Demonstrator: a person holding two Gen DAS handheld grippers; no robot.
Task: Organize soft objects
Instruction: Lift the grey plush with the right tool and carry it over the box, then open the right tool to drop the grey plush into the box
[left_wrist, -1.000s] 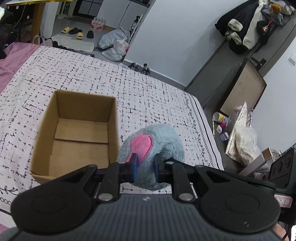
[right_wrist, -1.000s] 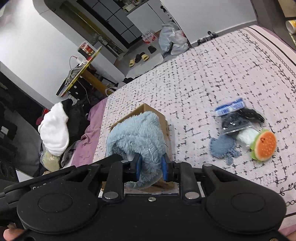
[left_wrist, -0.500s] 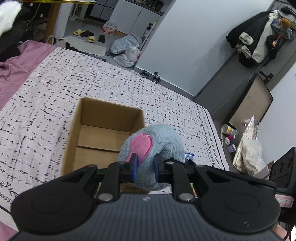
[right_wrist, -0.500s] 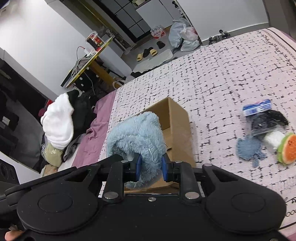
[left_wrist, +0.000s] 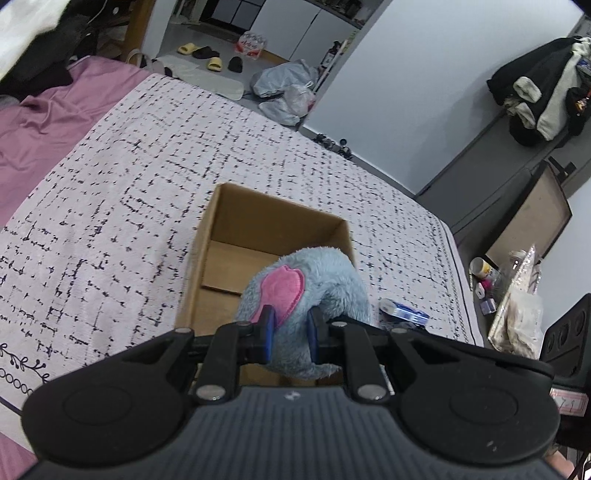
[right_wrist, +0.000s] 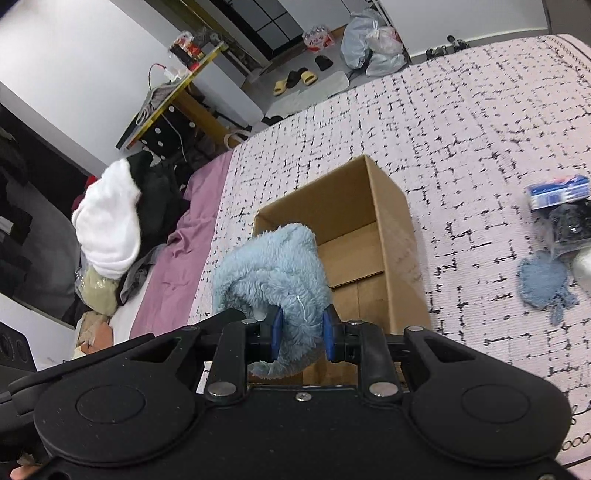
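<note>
Item: blue plush toy (left_wrist: 317, 273), hanging over the near end of the cardboard box (left_wrist: 236, 218).
My left gripper (left_wrist: 290, 328): clamped on plush.
My right gripper (right_wrist: 301, 328): clamped on plush.
Risk: uneven release drapes it over the box wall.
Risk: pulling apart strains the seams.

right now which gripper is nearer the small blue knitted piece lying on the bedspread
Right. The right gripper holds the blue plush toy over the cardboard box, with the knitted piece beside it. The left gripper view doesn't show it.

Checked bedspread (left_wrist: 110, 206), open cardboard box (left_wrist: 258, 218), blue packet (right_wrist: 557, 190)
</note>
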